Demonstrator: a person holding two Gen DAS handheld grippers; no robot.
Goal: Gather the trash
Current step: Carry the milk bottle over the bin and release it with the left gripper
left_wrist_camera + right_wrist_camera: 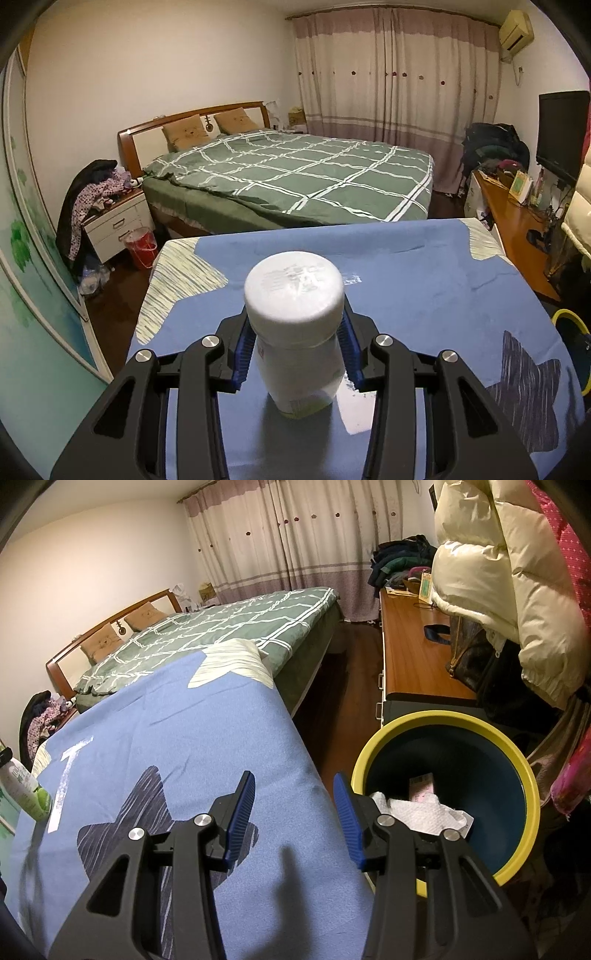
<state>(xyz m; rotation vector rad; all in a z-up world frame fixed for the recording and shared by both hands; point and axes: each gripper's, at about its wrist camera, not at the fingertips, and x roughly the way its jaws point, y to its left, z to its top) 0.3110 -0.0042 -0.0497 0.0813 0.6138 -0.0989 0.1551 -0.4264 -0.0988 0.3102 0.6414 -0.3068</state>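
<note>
A white plastic bottle (295, 332) with a wide white cap and a green-printed label stands upright between the blue pads of my left gripper (295, 325), which is shut on its body just under the cap. Its base is at the blue tablecloth (424, 280). The same bottle (22, 786) shows at the far left of the right wrist view. My right gripper (293, 779) hangs open and holds nothing, over the table's right edge. Beside it on the floor is a yellow-rimmed dark blue bin (369, 749), holding a crumpled white paper towel (421, 812) and a pink packet (421, 786).
The tablecloth (166, 720) carries star patches. Beyond the table lies a bed with a green checked cover (295, 173). A wooden desk (413, 657) with bags and a cream puffer jacket (491, 565) stands right of the bin. A red bucket (140, 247) sits by a nightstand (118, 225).
</note>
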